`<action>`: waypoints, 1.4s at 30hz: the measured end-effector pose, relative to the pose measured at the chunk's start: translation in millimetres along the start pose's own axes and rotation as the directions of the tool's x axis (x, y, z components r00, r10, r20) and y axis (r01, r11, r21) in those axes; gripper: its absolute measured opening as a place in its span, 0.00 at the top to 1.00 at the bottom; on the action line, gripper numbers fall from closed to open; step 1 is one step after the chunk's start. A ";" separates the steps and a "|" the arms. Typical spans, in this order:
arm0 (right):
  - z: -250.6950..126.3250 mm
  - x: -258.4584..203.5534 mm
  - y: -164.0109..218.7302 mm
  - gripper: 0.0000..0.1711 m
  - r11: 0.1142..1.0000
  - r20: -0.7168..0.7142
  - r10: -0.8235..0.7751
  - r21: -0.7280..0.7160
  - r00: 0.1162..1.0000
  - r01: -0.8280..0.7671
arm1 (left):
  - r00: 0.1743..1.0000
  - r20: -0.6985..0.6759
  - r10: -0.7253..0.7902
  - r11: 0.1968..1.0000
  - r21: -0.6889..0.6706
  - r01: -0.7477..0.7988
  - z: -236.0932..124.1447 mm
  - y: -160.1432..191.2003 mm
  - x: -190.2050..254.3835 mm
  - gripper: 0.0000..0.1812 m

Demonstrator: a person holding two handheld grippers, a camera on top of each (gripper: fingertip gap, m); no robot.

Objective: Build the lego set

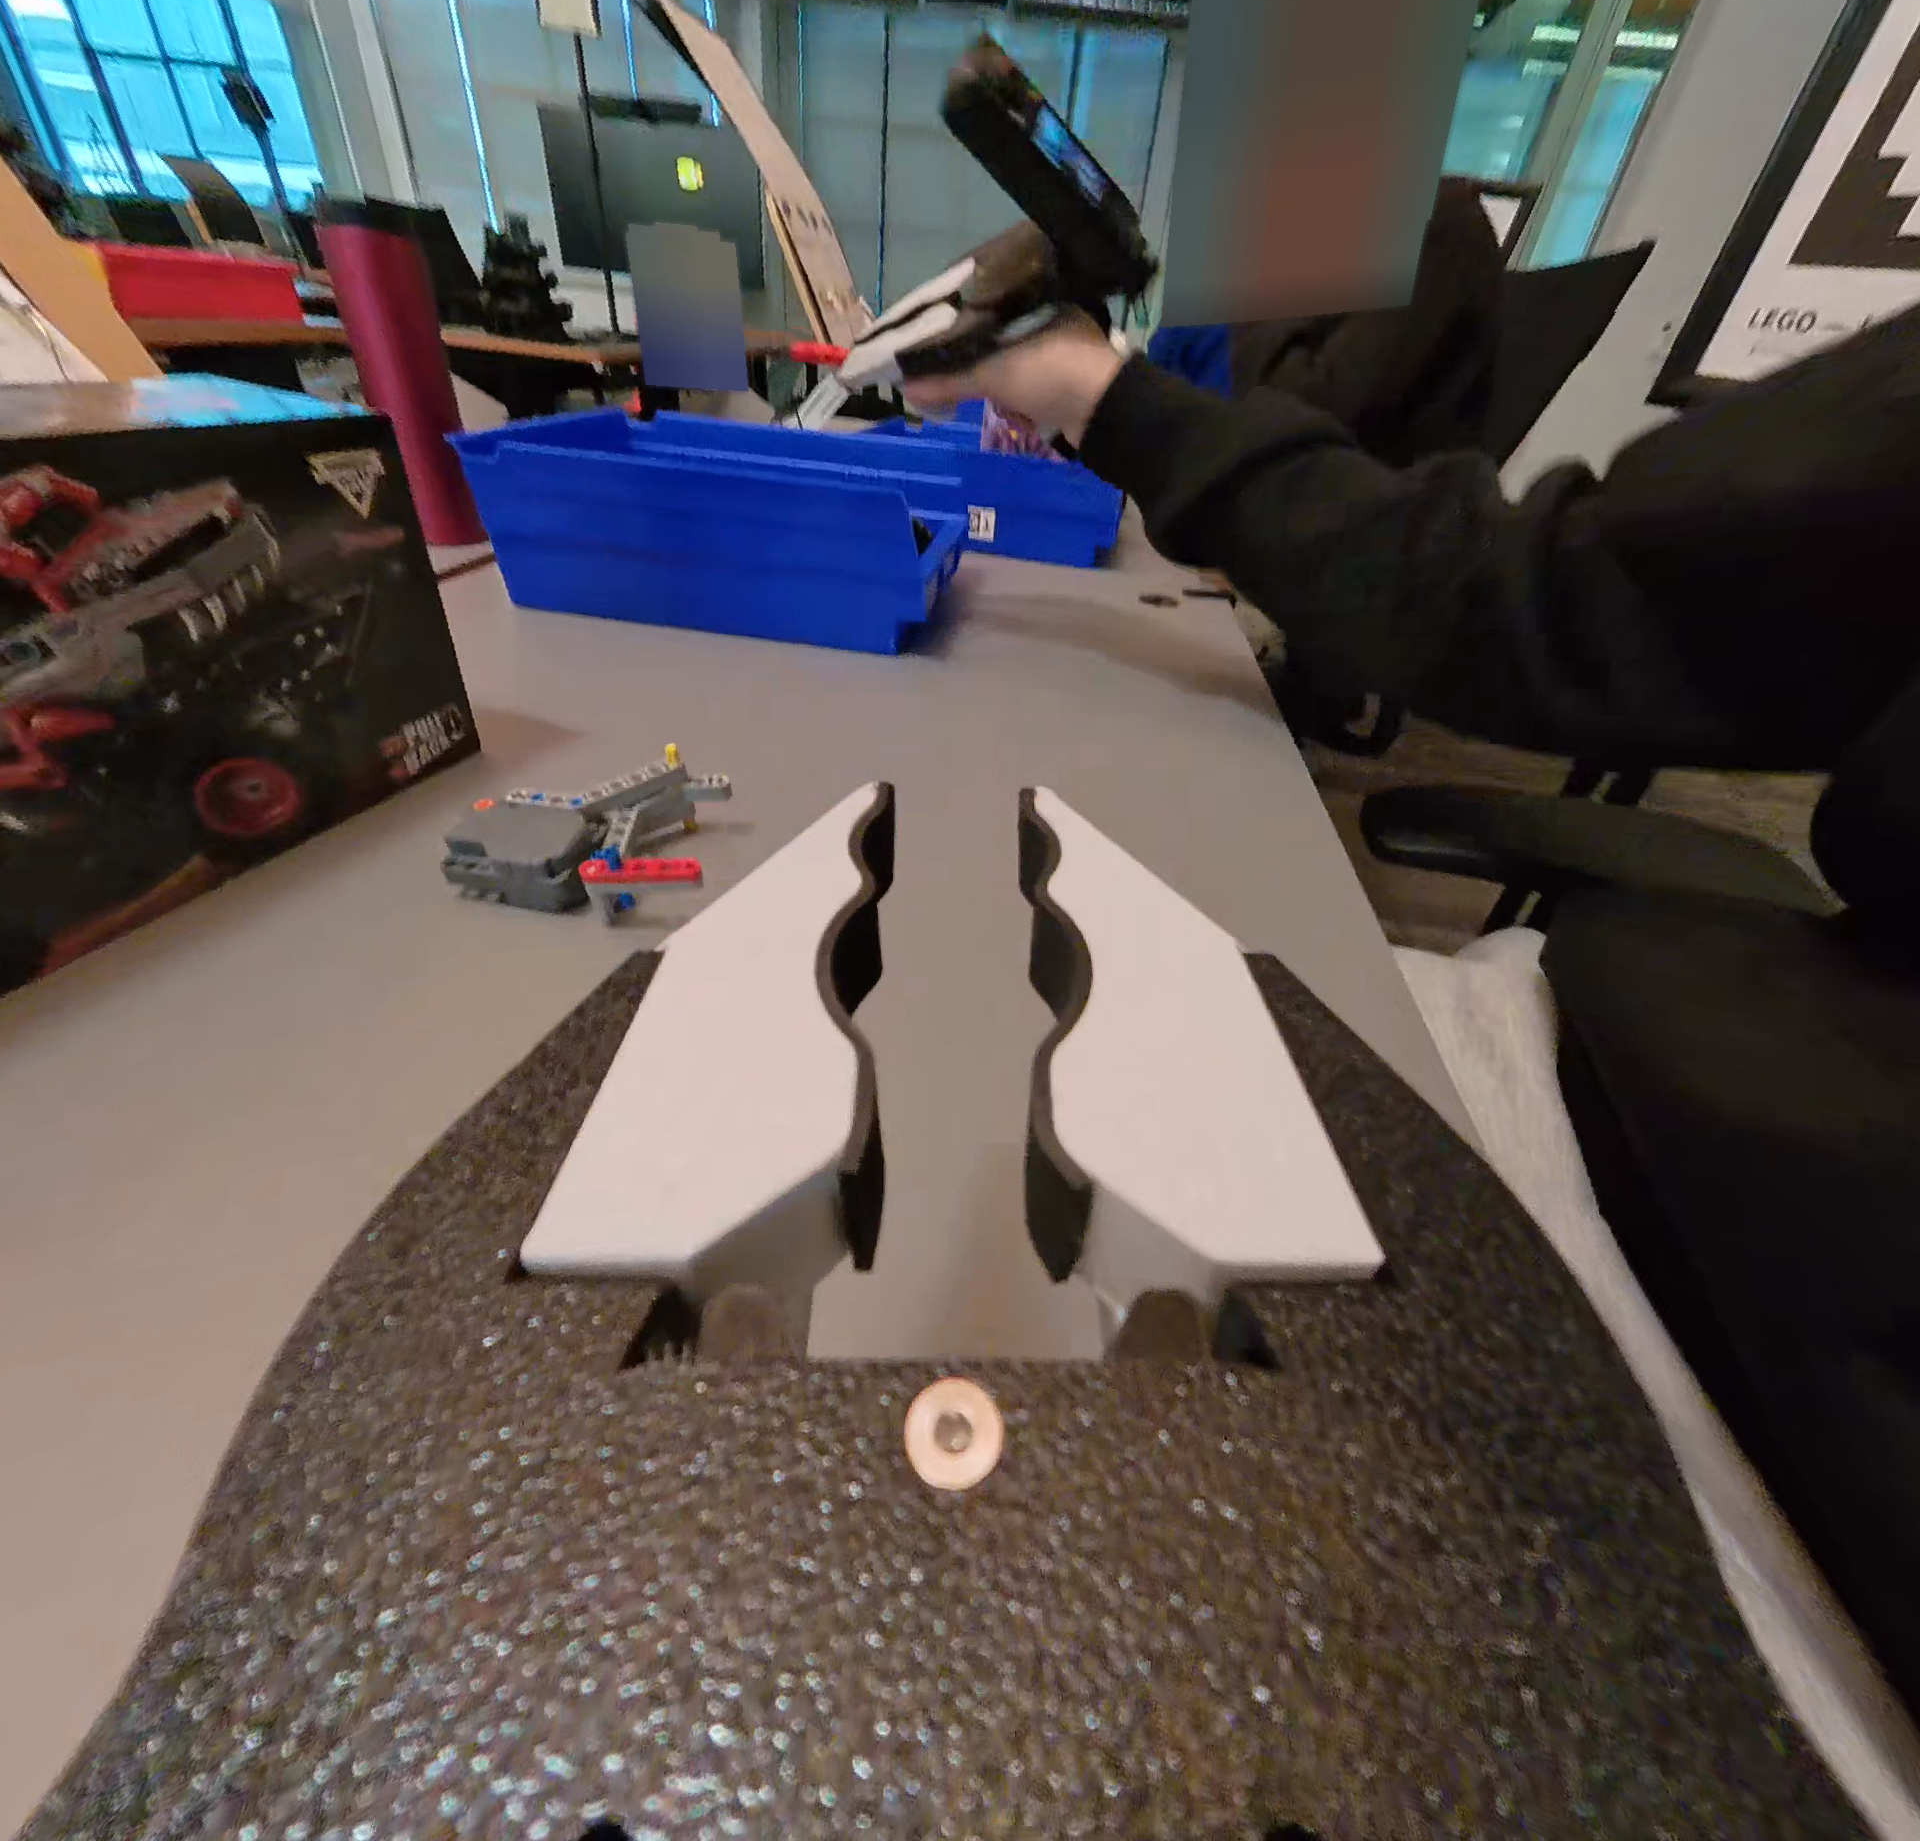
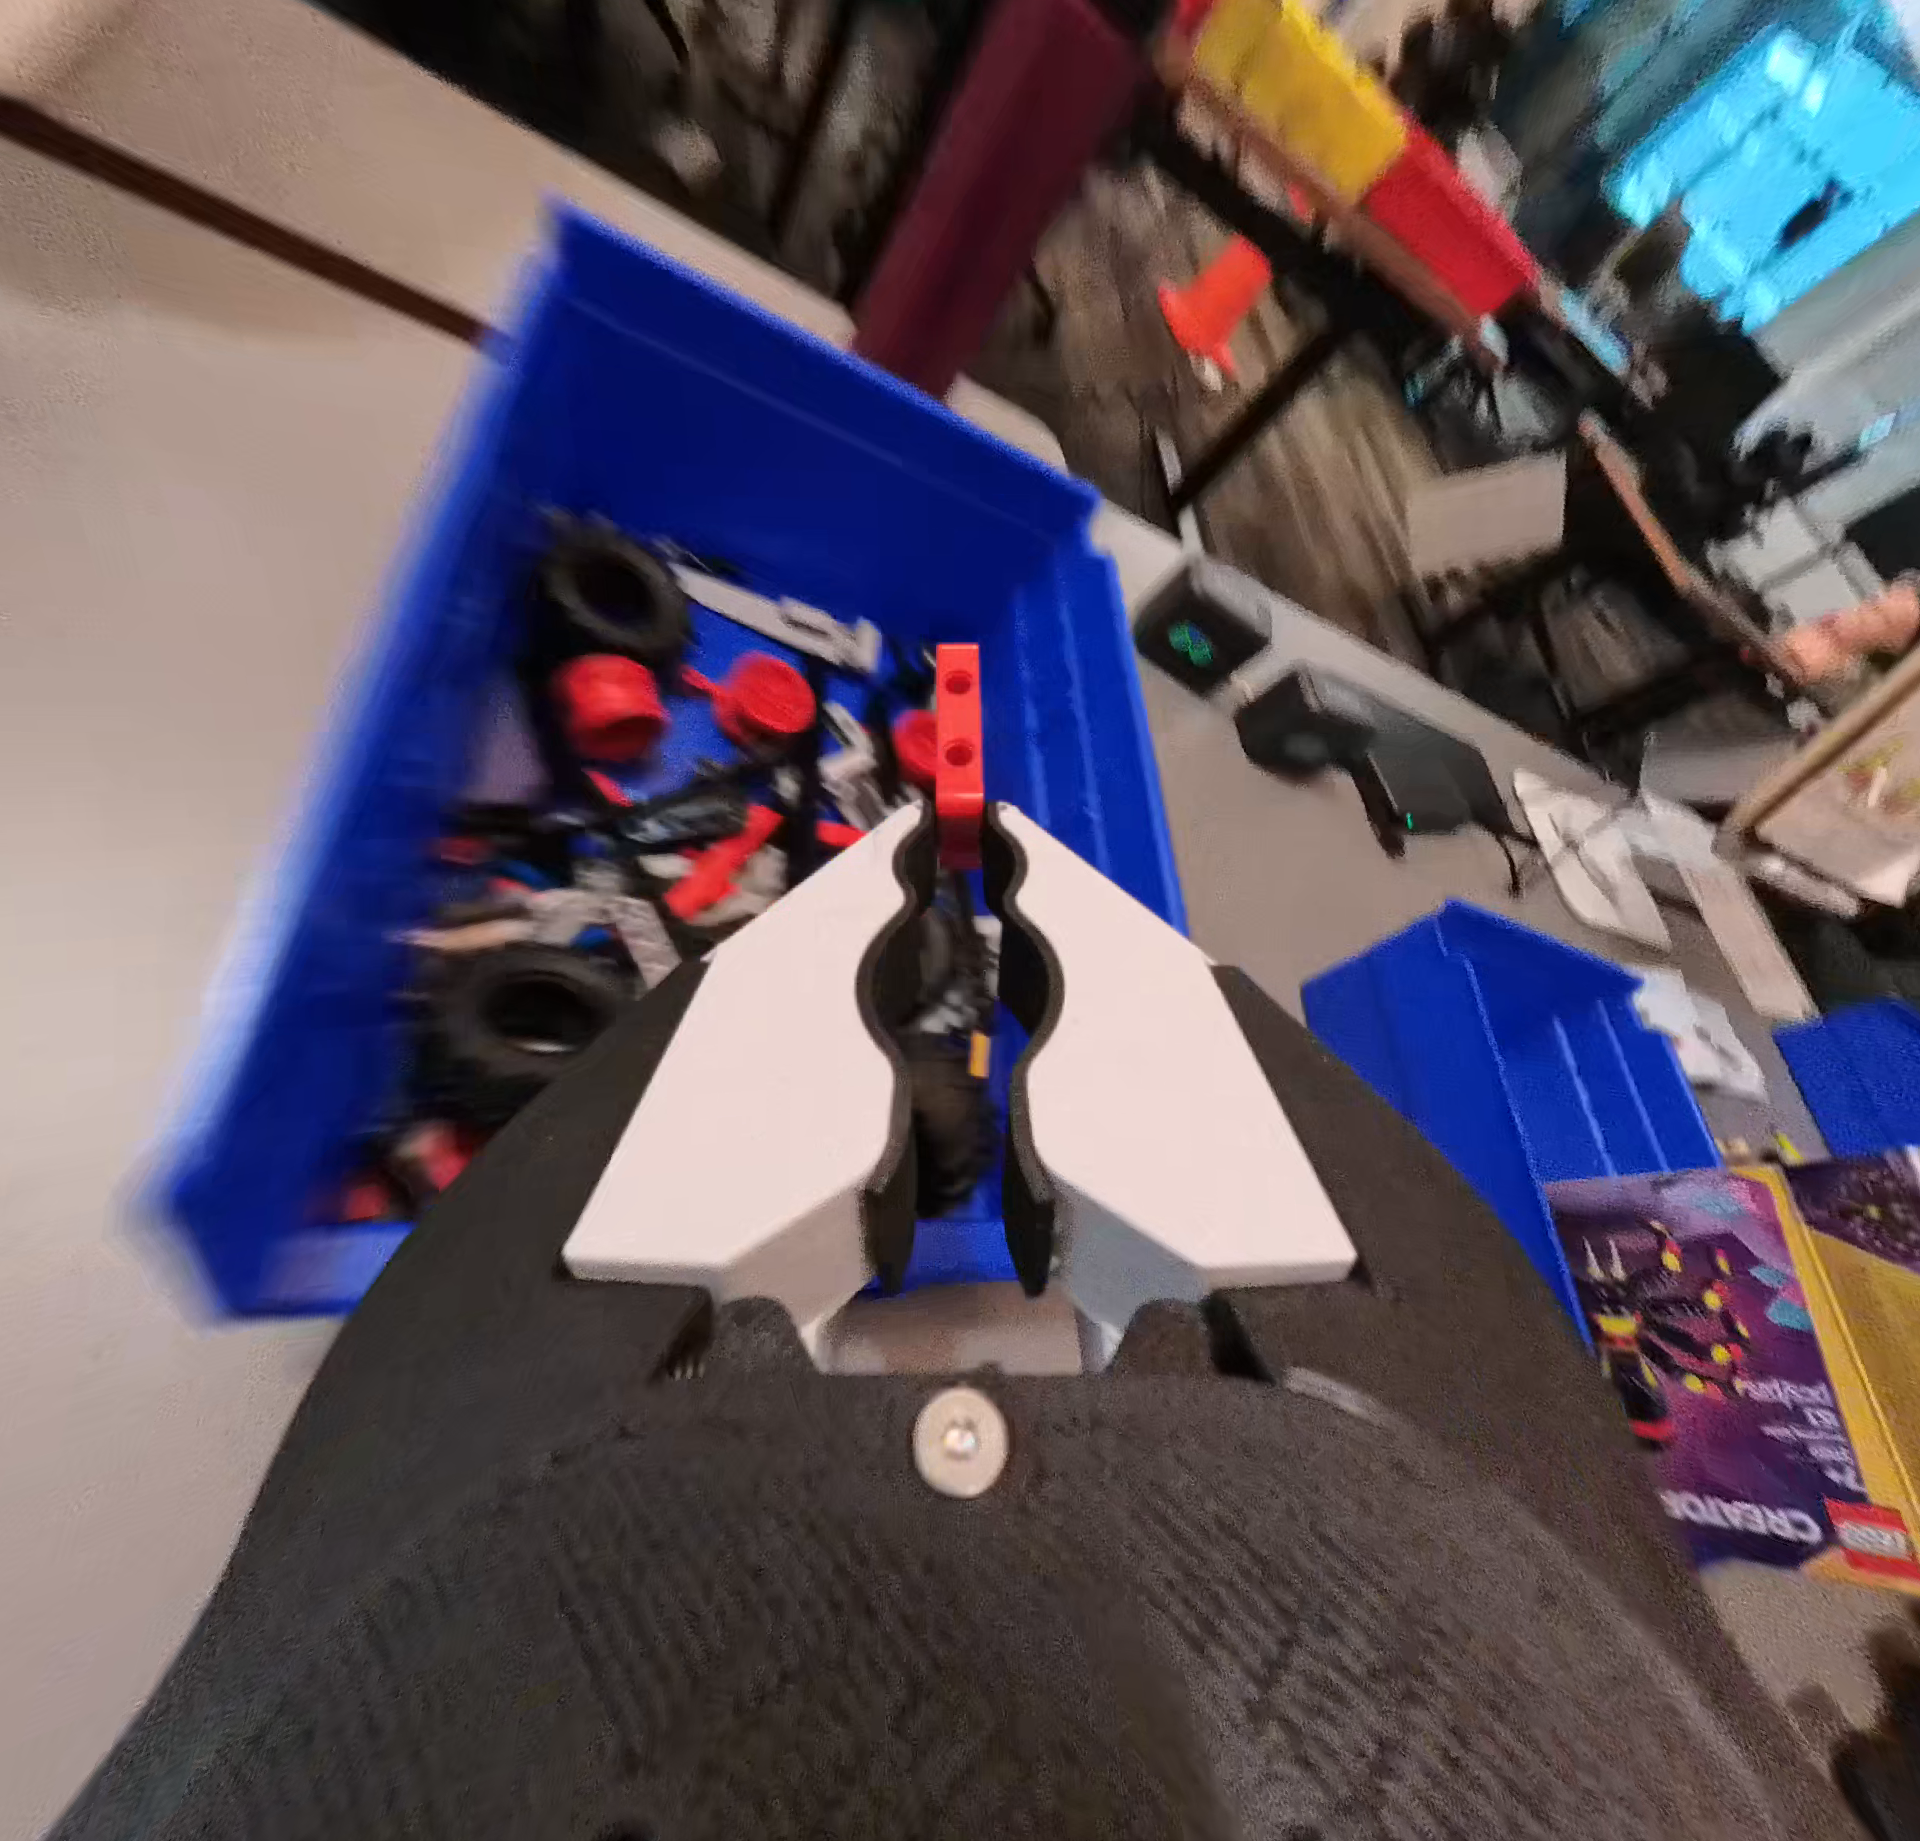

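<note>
My left gripper (image 1: 956,804) is open and empty, low over the grey table (image 1: 1018,711). A part-built grey lego assembly (image 1: 582,835) with a red beam and blue pins lies on the table just left of its fingertips. My right gripper (image 2: 958,820) is shut on a red lego beam (image 2: 957,742) that sticks out past its tips, above a blue bin (image 2: 727,461) of loose lego parts: black tyres, red hubs, several beams. In the left wrist view the right gripper (image 1: 831,378) shows held high behind the blue bin (image 1: 707,534), the red beam (image 1: 816,350) at its tips.
The lego set box (image 1: 197,669) stands at the left. A maroon tumbler (image 1: 395,368) stands behind it. A second blue bin (image 2: 1507,1064) and lego booklets (image 2: 1756,1376) lie to the right. A person's black sleeve (image 1: 1403,544) and a chair are at the table's right edge. The grippers' ends are close to 50 centimetres from one another. From my left tips it is roughly 20 centimetres to the part-built grey lego assembly (image 1: 582,835); from my right, 40 centimetres.
</note>
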State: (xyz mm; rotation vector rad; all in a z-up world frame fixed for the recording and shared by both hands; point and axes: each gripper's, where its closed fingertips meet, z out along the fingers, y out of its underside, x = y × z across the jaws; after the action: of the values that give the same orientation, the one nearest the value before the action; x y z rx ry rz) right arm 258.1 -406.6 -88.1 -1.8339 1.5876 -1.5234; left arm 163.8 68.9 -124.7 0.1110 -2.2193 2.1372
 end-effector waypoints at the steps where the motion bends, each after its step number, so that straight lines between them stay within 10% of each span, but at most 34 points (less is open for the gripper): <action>1: 17.3 11.9 13.3 0.96 0.998 -0.001 -0.008 -0.062 1.000 0.008 | 1.000 -0.008 -0.004 1.000 -0.021 0.003 2.0 4.2 1.1 0.89; 6: 56.2 7.8 36.2 0.63 0.977 0.140 0.200 -0.110 0.970 -0.185 | 1.000 -0.013 0.006 0.996 -0.088 -0.007 7.6 16.0 2.6 0.89; 10: 13.8 20.2 12.9 0.49 0.986 0.037 0.165 -0.021 0.986 -0.164 | 1.000 0.008 0.019 0.995 -0.102 -0.018 7.2 19.5 -1.2 0.90; 13: -43.4 -57.2 -39.1 0.62 0.981 0.250 0.054 0.168 0.967 -0.098 | 1.000 0.021 0.000 0.994 -0.105 0.002 8.9 22.5 -5.4 0.91; 17: -109.8 -238.6 -64.4 0.76 0.952 0.720 -0.109 0.274 0.685 -0.137 | 0.999 0.041 -0.006 0.991 -0.137 0.012 12.5 26.6 -10.0 0.91; 21: -88.7 -325.1 -38.3 0.73 0.986 0.767 -0.130 0.170 0.629 -0.003 | 0.998 0.053 0.019 0.986 -0.168 -0.010 15.7 30.5 -11.9 0.92; 29: -56.5 -360.1 -28.5 0.94 0.995 0.788 -0.101 0.094 0.608 0.043 | 0.997 0.070 0.026 0.981 -0.194 -0.012 17.1 34.1 -14.5 0.92; 36: -117.9 -368.7 -56.7 0.94 0.941 0.964 0.230 -0.185 0.134 -0.284 | 0.979 0.188 0.085 0.990 -0.125 -0.062 9.7 15.5 -29.7 0.83; 42: -164.4 -385.8 -72.1 0.94 0.884 0.949 0.301 -0.314 -0.094 -0.347 | 0.898 0.290 0.332 0.942 -0.142 -0.303 14.9 -6.6 -24.8 0.79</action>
State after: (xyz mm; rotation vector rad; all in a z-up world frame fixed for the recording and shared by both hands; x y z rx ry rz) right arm 223.9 10.4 -166.0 -1.5229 0.9603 0.2606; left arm 189.2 54.0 -120.9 0.0892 -2.6788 2.3058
